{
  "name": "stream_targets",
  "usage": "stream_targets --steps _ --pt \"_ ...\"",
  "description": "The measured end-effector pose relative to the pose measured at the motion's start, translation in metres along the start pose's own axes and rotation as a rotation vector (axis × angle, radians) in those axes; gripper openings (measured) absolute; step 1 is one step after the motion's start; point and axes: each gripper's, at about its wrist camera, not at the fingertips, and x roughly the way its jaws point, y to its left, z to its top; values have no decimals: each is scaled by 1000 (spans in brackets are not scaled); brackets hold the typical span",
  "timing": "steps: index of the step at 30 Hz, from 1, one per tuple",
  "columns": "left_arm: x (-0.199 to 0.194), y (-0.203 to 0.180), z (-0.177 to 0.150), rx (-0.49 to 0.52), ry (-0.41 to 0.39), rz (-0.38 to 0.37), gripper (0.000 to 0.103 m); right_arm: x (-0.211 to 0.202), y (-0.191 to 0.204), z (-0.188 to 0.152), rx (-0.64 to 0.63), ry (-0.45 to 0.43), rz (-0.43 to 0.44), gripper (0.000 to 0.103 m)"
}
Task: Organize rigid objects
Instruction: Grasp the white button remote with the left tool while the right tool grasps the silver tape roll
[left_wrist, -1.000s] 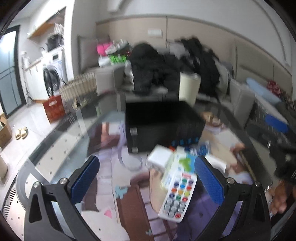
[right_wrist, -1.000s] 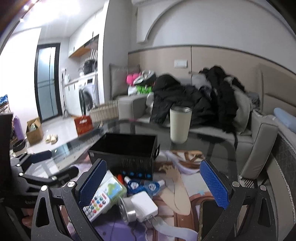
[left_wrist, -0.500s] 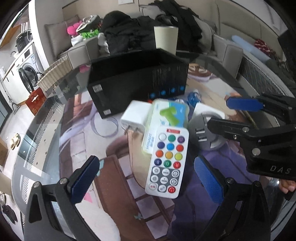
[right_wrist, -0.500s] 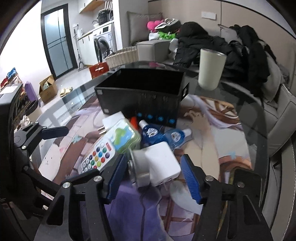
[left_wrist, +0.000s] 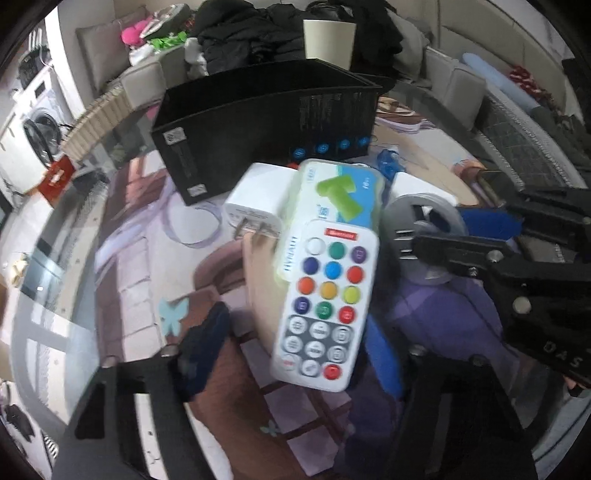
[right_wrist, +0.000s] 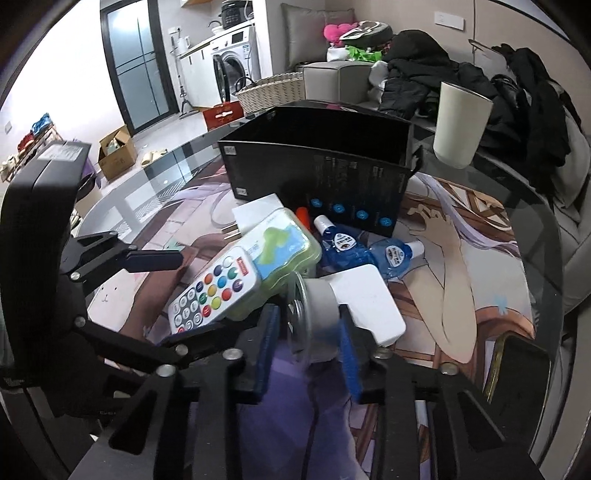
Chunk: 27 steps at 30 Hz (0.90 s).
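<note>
None of the items is boxed yet; black box (right_wrist: 321, 166) sits mid-table, apparently empty. Right gripper (right_wrist: 306, 332) jaws have just clamped the grey hub (right_wrist: 321, 306). Left gripper (left_wrist: 295, 339) jaws, just closing, flank the remote (left_wrist: 325, 302), not visibly gripping.

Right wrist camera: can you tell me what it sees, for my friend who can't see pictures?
The right gripper has just closed on a grey round plug hub on a glass table. Beside it lie a white remote with colourful buttons, two blue bottles, and behind them an open black box.
</note>
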Motion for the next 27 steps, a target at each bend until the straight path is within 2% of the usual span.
stream_targets --steps 4,7,12,13,14,16,22,27 --pt "-2 1 -2 5 -3 -4 67 1 3 0 2 11 20 17" --pt "-3 7 -7 -25 4 26 86 2 6 0 -2 10 19 17" --pt "-1 12 -6 -2 11 7 86 4 5 0 0 8 22 17" --pt "-2 13 -6 0 10 -3 81 4 5 1 1 8 22 17" --pt "-4 12 -6 5 5 -6 64 4 5 1 0 8 23 17" --pt "-9 4 -4 55 -6 -22 38 4 5 1 -1 8 24 17" --pt "-12 7 -2 42 -8 -46 38 0 8 -1 -7 1 33 17" --pt "-34 4 2 68 -102 -49 38 -9 11 0 -5 -27 35 17"
